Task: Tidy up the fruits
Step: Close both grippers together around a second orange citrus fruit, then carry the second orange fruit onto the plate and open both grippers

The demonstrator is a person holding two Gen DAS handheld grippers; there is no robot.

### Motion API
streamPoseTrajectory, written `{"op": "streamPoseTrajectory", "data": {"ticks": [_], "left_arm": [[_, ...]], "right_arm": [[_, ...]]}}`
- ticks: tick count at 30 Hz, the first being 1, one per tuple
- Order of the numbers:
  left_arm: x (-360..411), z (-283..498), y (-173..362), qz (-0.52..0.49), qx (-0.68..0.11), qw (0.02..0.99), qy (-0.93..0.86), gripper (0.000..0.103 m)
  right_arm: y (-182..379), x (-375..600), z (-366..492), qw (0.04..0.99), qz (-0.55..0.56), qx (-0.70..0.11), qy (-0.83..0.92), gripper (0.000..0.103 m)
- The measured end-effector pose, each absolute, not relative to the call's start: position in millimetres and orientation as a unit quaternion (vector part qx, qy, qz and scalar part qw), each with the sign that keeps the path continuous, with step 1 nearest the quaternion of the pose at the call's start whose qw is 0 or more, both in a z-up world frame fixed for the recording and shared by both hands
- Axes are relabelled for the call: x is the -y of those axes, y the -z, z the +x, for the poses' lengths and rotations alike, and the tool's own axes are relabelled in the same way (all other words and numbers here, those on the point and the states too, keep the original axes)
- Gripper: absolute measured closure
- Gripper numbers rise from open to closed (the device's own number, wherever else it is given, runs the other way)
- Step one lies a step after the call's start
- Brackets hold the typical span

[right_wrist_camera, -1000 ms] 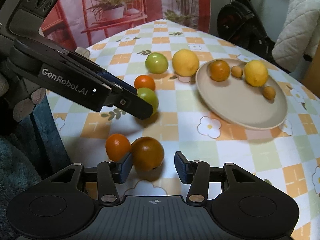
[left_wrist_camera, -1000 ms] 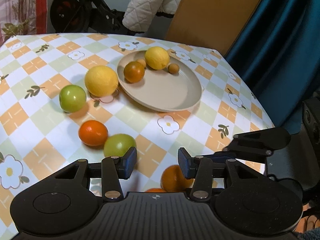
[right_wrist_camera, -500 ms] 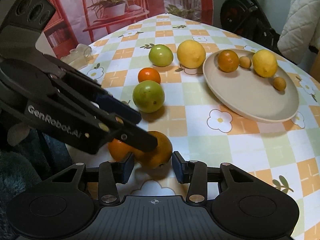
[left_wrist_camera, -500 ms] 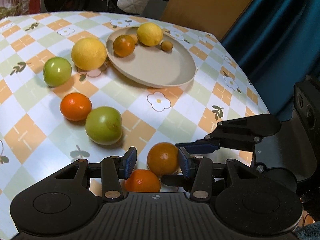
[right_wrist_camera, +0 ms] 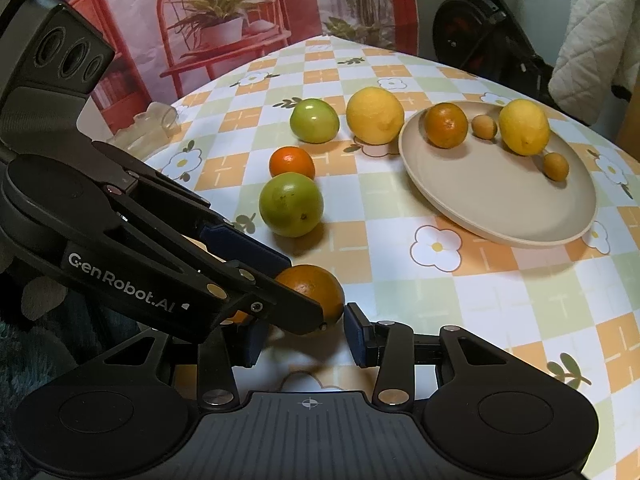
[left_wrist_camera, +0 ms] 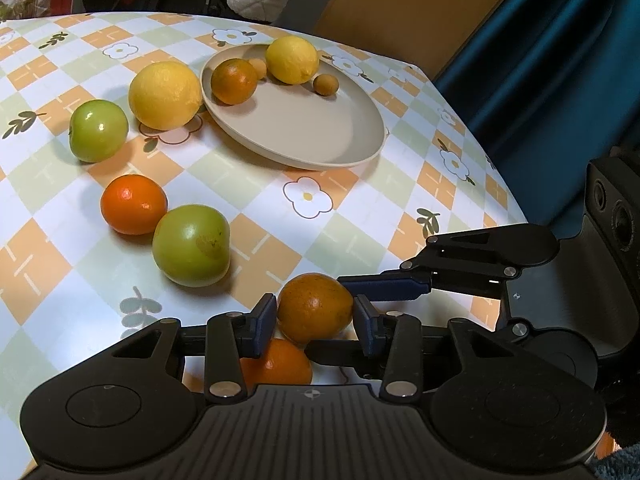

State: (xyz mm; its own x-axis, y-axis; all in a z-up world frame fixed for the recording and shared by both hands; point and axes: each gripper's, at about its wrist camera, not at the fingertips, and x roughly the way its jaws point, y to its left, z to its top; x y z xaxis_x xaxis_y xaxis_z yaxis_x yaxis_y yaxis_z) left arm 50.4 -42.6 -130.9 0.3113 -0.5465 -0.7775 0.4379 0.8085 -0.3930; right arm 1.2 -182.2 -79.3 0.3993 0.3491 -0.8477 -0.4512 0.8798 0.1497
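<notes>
A dull orange (left_wrist_camera: 314, 307) lies near the table's front edge, between the pads of my left gripper (left_wrist_camera: 315, 322); the pads touch or nearly touch it. It also shows in the right wrist view (right_wrist_camera: 314, 288), just ahead of my open right gripper (right_wrist_camera: 304, 338), with the left gripper crossing over it. A second orange (left_wrist_camera: 276, 364) lies just behind it, under the left gripper. A beige plate (left_wrist_camera: 304, 128) holds an orange (left_wrist_camera: 233, 81), a lemon (left_wrist_camera: 292, 59) and two small brown fruits.
On the cloth lie two green fruits (left_wrist_camera: 191, 245) (left_wrist_camera: 98, 130), a bright orange (left_wrist_camera: 133, 204) and a large lemon (left_wrist_camera: 165, 94). The table edge runs on the right (left_wrist_camera: 500, 184). A clear plastic thing (right_wrist_camera: 154, 124) lies at the far left edge.
My left gripper has come down and forward around the dull orange, pads closing in on it. My right gripper has drawn back slightly, its pads now behind the orange.
</notes>
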Motion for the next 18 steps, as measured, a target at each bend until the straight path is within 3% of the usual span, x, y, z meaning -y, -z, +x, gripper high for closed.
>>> {"op": "streamPoseTrajectory", "data": {"ticks": [18], "left_arm": [[63,81,104,-0.032,-0.457,0.832,0.314,0.059]], "right_arm": [[61,199,26,0.866,-0.052,-0.456,-0.2,0.066]]}}
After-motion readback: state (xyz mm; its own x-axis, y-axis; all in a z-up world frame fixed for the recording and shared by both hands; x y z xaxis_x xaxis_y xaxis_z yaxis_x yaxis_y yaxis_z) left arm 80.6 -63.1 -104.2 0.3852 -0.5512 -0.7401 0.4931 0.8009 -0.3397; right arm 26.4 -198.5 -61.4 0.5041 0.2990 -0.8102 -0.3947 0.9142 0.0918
